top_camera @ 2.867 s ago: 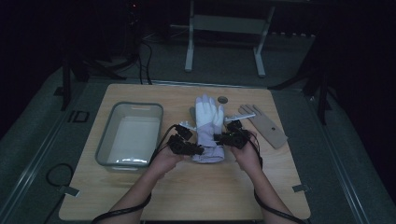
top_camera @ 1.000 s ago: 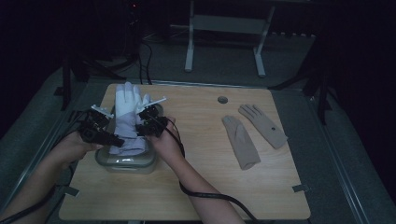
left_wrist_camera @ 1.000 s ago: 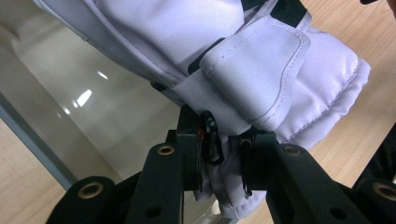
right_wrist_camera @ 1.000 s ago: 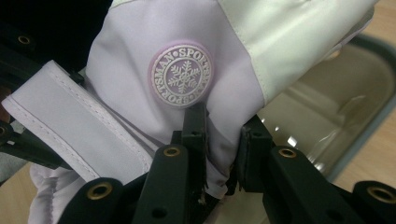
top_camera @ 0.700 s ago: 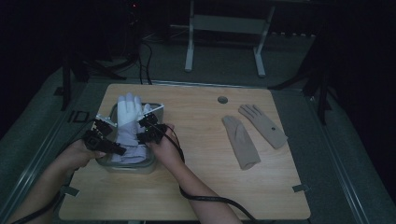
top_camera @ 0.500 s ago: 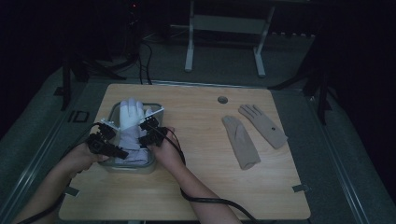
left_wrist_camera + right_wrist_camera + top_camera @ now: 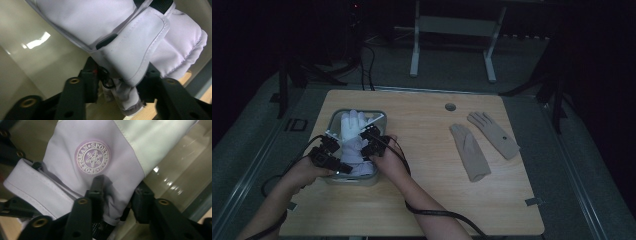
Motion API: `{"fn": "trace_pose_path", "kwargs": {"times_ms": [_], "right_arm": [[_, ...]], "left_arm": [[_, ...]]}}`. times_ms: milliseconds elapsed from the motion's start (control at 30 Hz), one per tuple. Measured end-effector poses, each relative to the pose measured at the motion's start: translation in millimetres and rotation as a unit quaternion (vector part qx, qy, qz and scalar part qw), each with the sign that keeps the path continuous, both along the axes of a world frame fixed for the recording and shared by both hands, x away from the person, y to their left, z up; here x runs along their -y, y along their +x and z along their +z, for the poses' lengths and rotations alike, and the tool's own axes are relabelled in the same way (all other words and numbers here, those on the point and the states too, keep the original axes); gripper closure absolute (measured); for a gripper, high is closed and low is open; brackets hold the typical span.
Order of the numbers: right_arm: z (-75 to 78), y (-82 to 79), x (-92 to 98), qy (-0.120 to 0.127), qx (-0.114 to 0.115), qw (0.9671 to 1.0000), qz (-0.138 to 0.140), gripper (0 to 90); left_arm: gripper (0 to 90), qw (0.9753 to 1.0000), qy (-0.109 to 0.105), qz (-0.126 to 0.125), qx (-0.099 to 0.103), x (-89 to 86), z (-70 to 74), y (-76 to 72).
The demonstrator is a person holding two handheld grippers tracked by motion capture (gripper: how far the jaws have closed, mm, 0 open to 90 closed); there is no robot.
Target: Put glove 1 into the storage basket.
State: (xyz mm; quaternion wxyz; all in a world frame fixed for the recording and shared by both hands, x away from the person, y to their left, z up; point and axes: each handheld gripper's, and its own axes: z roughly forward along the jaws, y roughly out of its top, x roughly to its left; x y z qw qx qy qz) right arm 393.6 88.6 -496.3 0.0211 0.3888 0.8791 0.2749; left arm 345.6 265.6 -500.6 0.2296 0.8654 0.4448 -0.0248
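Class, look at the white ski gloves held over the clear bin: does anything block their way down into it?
Nothing visible does. Both grippers, left and right, grip the white gloves, which already lie inside the bin.

The padded white ski glove (image 7: pixel 353 135) now lies down inside the clear rectangular plastic bin (image 7: pixel 380 116) near the table's left edge, no longer mid-table beside the two beige gloves (image 7: pixel 484 141).

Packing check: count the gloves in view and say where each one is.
3. A white ski glove lies in the bin, gripped by both grippers; two beige gloves lie side by side on the table's right. More could hide beneath the ski glove.
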Motion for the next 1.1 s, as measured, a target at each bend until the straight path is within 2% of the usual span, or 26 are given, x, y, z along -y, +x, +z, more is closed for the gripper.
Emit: {"fn": "trace_pose_path", "kwargs": {"times_ms": [33,133,167,233,300,367,500,567,600,667,800,933,1100], "right_arm": [[0.9,-0.1,-1.2,-0.007,0.009,0.9999,0.006,59.1],[6.6,-1.8,-4.2,-0.014,0.031,0.9994,0.007,41.0],[9.6,-1.6,-3.2,-0.01,0.038,0.9992,0.005,37.6],[16.1,0.0,1.1,0.016,0.042,0.999,0.007,31.9],[22.7,0.4,5.2,0.026,0.058,0.9979,0.013,28.4],[28.5,0.6,9.5,0.035,0.06,0.9974,0.021,23.2],[38.8,-0.6,18.4,0.044,0.073,0.996,0.027,18.5],[42.4,-1.4,24.8,0.048,0.081,0.9952,0.026,18.2],[43.6,-2.2,28.1,0.049,0.081,0.9951,0.028,17.9],[46.9,-5.0,34.0,0.055,0.083,0.9945,0.032,15.5],[53.8,-8.5,47.2,0.062,0.098,0.9927,0.033,14.9],[58.3,-9.6,61.2,0.057,0.107,0.9922,0.03,14.9],[56.3,-7.0,82.4,0.048,0.112,0.9923,0.022,14.8]], "left_arm": [[49.7,0.9998,0.014,0.005,0.015,1.2,2.4,-1.5],[39.7,0.9989,0.007,0.03,0.035,-2.3,11.8,-3.5],[36.6,0.9986,0.005,0.032,0.043,-3.2,15.1,-5.4],[31.4,0.9973,-0.019,0.043,0.057,-4.3,21.4,-8.9],[27.1,0.9959,-0.028,0.048,0.071,-3.0,26.8,-11.4],[23.4,0.9947,-0.042,0.047,0.081,0.4,30.5,-13.5],[17.6,0.9933,-0.048,0.047,0.094,11.0,34.6,-15.8],[14.7,0.9924,-0.063,0.044,0.096,16.2,36.8,-17.1],[14.7,0.9921,-0.069,0.04,0.097,19.3,38.0,-17.9],[14.7,0.9905,-0.07,0.036,0.112,27.2,41.2,-21.1],[14.7,0.9876,-0.087,0.025,0.128,41.5,46.5,-24.3],[14.8,0.9857,-0.089,0.01,0.143,56.1,48.0,-26.6],[14.7,0.9821,-0.101,-0.002,0.159,73.4,47.6,-28.7]]}}
